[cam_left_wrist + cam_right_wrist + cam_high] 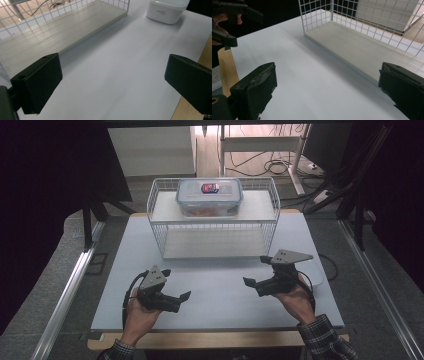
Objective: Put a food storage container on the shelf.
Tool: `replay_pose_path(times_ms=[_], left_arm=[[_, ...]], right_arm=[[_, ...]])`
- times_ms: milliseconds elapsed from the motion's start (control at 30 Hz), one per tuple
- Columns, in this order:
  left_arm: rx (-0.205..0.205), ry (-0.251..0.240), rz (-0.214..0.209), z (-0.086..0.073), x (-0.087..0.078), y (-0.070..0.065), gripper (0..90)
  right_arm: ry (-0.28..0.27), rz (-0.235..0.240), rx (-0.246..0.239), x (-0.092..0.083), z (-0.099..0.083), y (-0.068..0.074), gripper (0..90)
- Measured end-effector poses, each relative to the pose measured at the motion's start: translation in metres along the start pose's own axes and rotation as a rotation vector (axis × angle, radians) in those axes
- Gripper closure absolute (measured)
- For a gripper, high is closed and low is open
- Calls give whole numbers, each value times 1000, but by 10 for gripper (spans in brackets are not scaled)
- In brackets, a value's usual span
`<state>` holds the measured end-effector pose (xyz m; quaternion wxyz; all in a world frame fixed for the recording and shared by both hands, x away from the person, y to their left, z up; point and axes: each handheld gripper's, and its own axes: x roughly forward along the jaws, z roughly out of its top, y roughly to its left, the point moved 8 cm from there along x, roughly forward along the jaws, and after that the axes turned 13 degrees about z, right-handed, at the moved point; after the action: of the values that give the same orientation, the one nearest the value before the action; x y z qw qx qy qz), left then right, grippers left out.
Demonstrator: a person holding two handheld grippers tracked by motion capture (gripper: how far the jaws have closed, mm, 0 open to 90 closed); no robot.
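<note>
A white wire rack (159, 227) with two shelves stands at the back middle of the pale table (215, 292). On its top shelf sits a clear lidded container (209, 196) with a blue-and-red label. My left gripper (176, 283) hovers over the table's front left, jaws wide apart and open, with nothing between them (113, 80). My right gripper (256, 270) is at the front right, also open and empty (327, 85). Both point toward the table's middle, in front of the rack's lower shelf (50, 37) (362, 47). The left gripper (229, 22) appears far off in the right gripper view.
A white tub (316, 270) (167, 11) rests on the table by the right edge, just beyond my right hand. The table's wooden front edge (210, 338) runs below both hands. Metal rails (70, 285) flank the table; cables lie on the floor behind.
</note>
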<state>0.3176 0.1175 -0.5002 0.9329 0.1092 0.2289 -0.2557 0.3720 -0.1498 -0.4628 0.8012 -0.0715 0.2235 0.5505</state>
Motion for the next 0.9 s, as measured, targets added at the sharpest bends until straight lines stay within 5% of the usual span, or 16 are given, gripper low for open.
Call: replay_pose_path(times_ms=[233,467,600,900], left_arm=[[-30,2,2,-23,-4,1,18],[-20,14,57,-46,-6,-1,16],[39,56,95,-60,-5,-4,9],[31,81,69,-68,-3,-10,8]], right_arm=[[12,-14,3,2,-22,6,21],[21,-18,1,2,-41,18,44],[61,-28,1,7,-60,24,44],[101,-34,25,9,-74,22,45]])
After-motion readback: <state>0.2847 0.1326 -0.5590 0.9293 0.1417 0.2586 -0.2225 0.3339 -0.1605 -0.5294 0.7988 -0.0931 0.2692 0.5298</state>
